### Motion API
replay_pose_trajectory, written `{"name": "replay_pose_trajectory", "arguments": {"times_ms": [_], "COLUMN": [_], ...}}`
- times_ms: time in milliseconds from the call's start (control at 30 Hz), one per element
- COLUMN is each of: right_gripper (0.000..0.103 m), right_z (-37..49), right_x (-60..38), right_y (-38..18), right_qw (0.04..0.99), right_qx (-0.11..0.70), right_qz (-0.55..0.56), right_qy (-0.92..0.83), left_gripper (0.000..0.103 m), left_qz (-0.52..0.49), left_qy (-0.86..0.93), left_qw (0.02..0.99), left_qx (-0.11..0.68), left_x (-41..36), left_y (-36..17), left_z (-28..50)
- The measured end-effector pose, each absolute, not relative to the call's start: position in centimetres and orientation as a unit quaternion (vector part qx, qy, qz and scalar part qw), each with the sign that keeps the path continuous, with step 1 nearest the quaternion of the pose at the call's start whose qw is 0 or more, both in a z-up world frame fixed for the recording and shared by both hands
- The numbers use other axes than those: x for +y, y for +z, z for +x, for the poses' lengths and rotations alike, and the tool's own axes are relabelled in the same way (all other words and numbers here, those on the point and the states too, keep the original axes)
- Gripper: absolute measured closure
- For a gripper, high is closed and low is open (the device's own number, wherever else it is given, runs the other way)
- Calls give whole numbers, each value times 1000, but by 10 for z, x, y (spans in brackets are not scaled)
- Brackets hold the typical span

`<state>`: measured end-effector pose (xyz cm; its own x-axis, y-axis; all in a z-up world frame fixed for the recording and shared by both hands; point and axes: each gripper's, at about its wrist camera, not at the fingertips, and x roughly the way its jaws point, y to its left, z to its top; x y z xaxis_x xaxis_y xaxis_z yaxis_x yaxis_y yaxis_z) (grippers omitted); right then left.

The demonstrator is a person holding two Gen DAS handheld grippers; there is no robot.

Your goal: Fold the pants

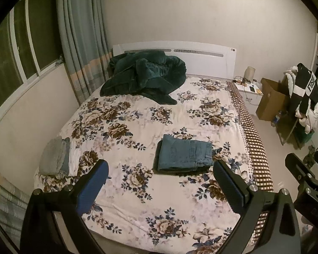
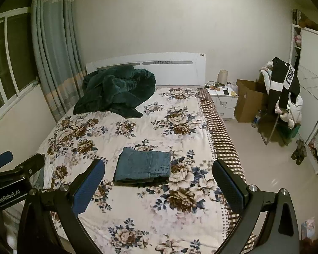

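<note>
Pants [image 1: 185, 155], folded into a compact blue rectangle, lie at frame centre on the floral bedspread [image 1: 137, 114]. Lower left to lower right, left gripper [image 1: 159, 182] and right gripper [image 2: 159, 182] hang above the bed, both spread wide, holding nothing.

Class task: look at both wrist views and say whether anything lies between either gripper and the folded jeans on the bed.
Nothing visible does. The folded jeans lie alone on the floral bedspread, with only bare bedspread between them and the open left gripper and right gripper. The green blanket and the grey folded pile sit well aside.
</note>
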<state>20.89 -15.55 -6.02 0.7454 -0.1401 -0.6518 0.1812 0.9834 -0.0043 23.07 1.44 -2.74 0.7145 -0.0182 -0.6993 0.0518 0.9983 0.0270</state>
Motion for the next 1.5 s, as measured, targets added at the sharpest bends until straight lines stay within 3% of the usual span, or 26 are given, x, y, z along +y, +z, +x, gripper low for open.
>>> {"name": "replay_pose_trajectory", "arguments": {"times_ms": [1500], "right_gripper": [0], "right_z": [207], "right_x": [-149], "right_y": [-64], "right_qw": [931], "right_qx": [354], "right_qz": [27], "right_qy": [-84], "left_gripper": [2], "left_qz": [26], "left_qy": [-12], "left_qw": [922], "left_qx": [386], "left_x": [26], "left_y": [-37], "left_z": [227]}}
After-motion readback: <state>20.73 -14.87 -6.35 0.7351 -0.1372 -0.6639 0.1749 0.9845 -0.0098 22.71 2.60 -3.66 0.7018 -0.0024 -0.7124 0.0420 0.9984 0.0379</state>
